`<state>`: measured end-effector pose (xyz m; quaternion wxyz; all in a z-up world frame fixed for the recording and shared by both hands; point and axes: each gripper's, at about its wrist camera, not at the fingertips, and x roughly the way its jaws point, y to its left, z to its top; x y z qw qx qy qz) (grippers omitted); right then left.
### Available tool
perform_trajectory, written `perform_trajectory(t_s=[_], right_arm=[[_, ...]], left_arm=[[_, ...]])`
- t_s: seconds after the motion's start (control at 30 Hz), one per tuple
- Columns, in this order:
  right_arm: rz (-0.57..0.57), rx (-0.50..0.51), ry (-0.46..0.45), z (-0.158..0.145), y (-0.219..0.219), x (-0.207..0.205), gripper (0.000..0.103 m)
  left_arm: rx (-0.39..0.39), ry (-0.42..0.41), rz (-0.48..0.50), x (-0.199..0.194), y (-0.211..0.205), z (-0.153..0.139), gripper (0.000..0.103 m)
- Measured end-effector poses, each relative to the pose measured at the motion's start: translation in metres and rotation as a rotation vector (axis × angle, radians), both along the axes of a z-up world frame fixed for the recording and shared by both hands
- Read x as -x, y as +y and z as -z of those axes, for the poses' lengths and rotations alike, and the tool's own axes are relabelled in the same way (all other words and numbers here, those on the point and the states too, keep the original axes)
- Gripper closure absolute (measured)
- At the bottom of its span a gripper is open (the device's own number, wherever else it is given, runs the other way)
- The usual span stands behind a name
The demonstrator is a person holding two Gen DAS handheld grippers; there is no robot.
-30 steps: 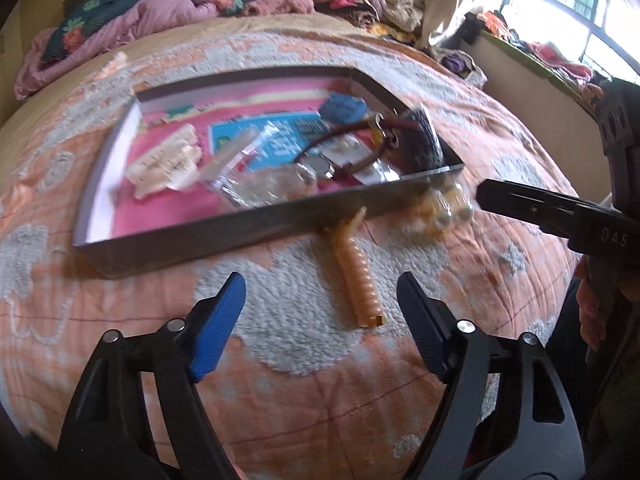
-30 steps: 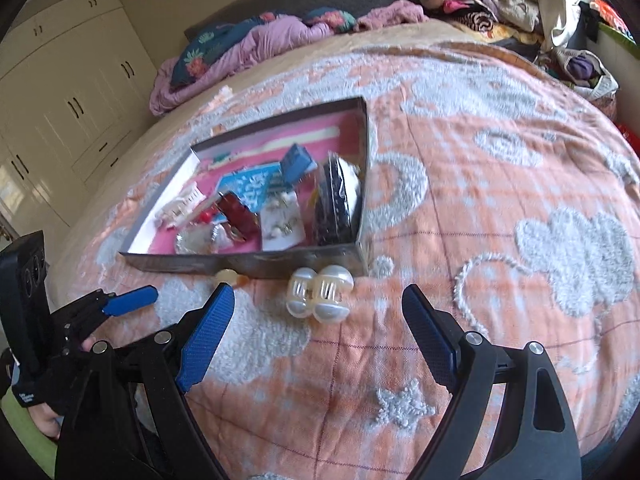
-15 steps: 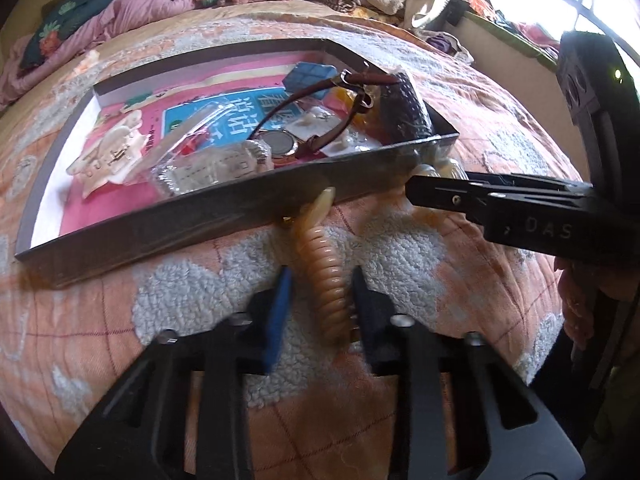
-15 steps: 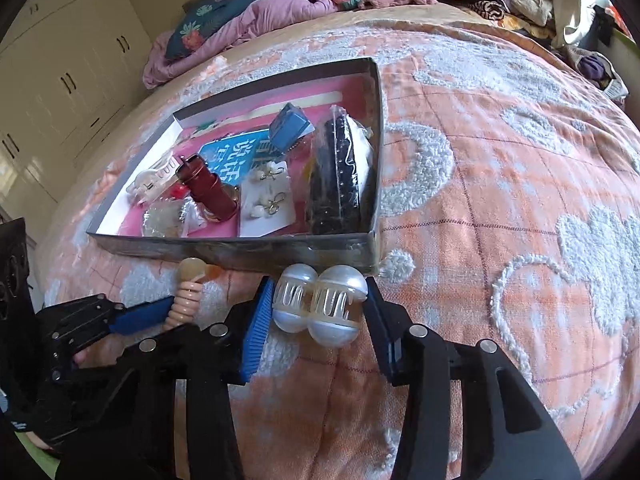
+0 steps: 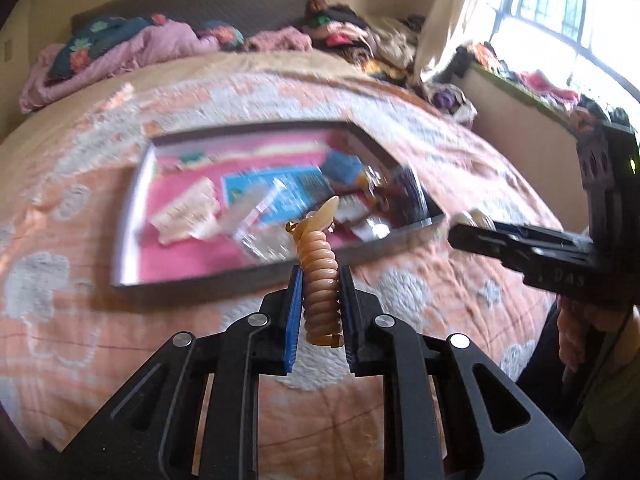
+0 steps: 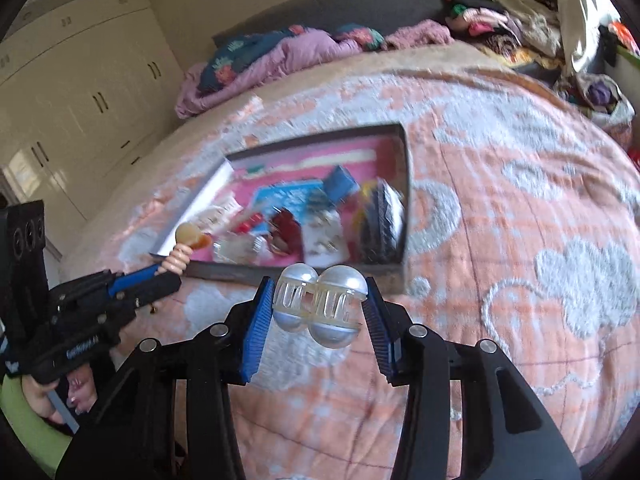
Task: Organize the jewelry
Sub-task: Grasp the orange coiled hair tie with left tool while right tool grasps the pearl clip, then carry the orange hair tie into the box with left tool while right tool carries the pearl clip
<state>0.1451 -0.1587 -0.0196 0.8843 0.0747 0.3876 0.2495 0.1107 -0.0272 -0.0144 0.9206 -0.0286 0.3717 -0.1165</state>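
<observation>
Left wrist: left gripper [image 5: 320,300] now clamping coil clip [image 5: 320,280]; right gripper [image 6: 320,300] gripping pearl clip [image 6: 320,300], both lifting off bedspread [image 5: 160,360] — tray [image 5: 200,280] next.

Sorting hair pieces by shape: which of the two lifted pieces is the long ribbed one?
The tan spiral clip in the left tongs; the right tongs hold a pearly double-ball clip, round, not long.
</observation>
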Motion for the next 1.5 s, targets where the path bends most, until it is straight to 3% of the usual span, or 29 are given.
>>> perform_trajectory(t_s=[0.2, 0.6, 1.03, 1.5], right_arm=[[-0.029, -0.01, -0.066, -0.025, 0.014, 0.007, 0.06], [-0.054, -0.011, -0.124, -0.045, 0.035, 0.001, 0.06], [-0.038, -0.005, -0.171, -0.059, 0.042, -0.018, 0.06], [0.012, 0.025, -0.166, -0.051, 0.032, -0.044, 0.06]], left_arm=[[0.023, -0.049, -0.072, 0.001, 0.026, -0.019, 0.092], [0.046, -0.088, -0.16, 0.0, 0.059, -0.031, 0.092], [0.058, -0.071, -0.198, -0.015, 0.071, -0.023, 0.092], [0.051, -0.014, -0.19, -0.042, 0.067, -0.006, 0.092]])
